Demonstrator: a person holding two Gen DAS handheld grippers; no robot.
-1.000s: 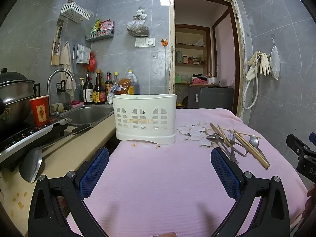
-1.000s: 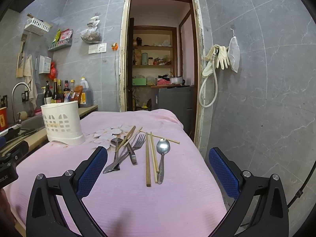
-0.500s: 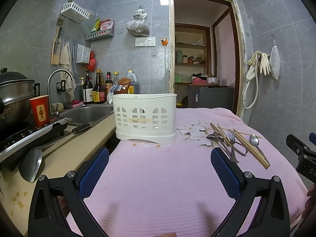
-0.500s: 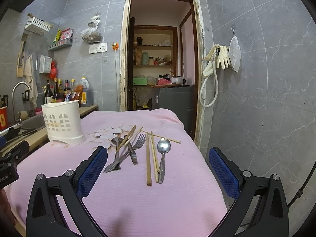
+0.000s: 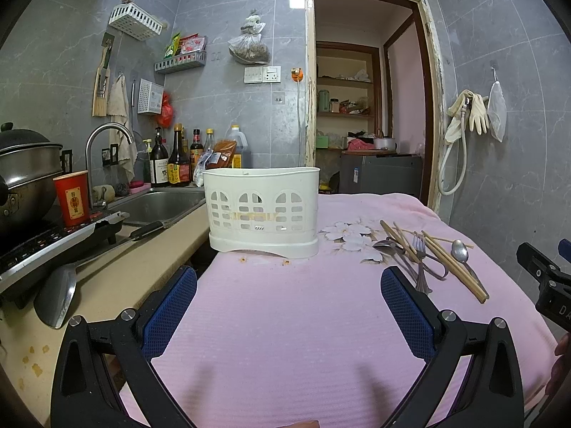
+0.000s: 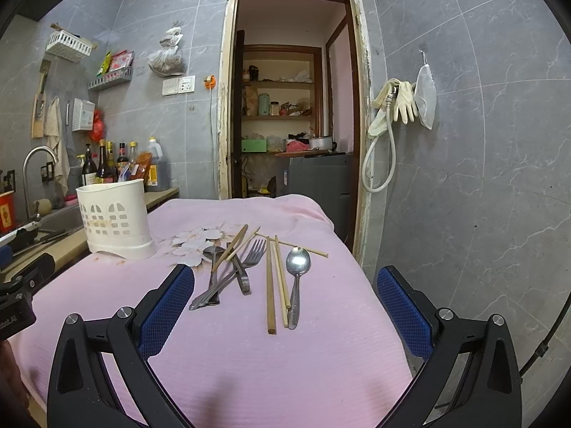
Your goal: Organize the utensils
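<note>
A white slotted utensil holder (image 5: 263, 210) stands upright on the pink cloth (image 5: 285, 314), also in the right wrist view (image 6: 114, 219). Loose utensils lie to its right: a steel spoon (image 6: 298, 278), a fork (image 6: 232, 276), a second spoon (image 6: 213, 271) and several wooden chopsticks (image 6: 270, 285); they also show in the left wrist view (image 5: 424, 256). My left gripper (image 5: 285, 303) is open and empty, in front of the holder. My right gripper (image 6: 285, 299) is open and empty, just short of the utensils.
A counter on the left holds a sink (image 5: 160, 207), a red cup (image 5: 72, 198), a pot (image 5: 25, 174), a stove (image 5: 43, 242) and a ladle (image 5: 57, 296). Sauce bottles (image 5: 175, 160) stand by the wall. An open doorway (image 6: 292, 107) is behind the table.
The right gripper has edged slightly forward toward the utensils. The left gripper has barely moved. Both stay open.
</note>
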